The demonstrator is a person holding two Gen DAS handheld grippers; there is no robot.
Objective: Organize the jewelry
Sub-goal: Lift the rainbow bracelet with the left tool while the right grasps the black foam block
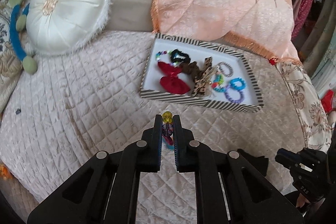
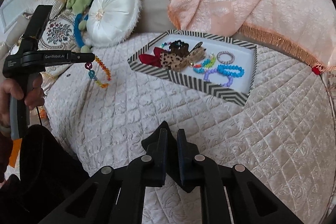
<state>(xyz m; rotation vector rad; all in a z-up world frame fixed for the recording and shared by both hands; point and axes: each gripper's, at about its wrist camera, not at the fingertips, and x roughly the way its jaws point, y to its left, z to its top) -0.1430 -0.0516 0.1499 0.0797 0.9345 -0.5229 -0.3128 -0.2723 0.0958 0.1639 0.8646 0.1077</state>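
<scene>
Hanging beaded bracelet (image 2: 100, 74) clear of striped tray (image 2: 212, 89), open quilt (image 2: 147, 114) between.

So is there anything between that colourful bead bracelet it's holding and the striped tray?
Nothing visible blocks the way. The left gripper holds the beaded bracelet dangling above the quilted bedspread, and only bare quilt lies between it and the striped tray. The tray is crowded at the near end with a red bow and a leopard-print bow.

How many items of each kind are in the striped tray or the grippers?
Bows, red and leopard: 2
Dark scrunchie: 1
Beaded bracelets in tray: 5
Bracelet in left gripper: 1
Black piece in right gripper: 1
Total: 10
</scene>
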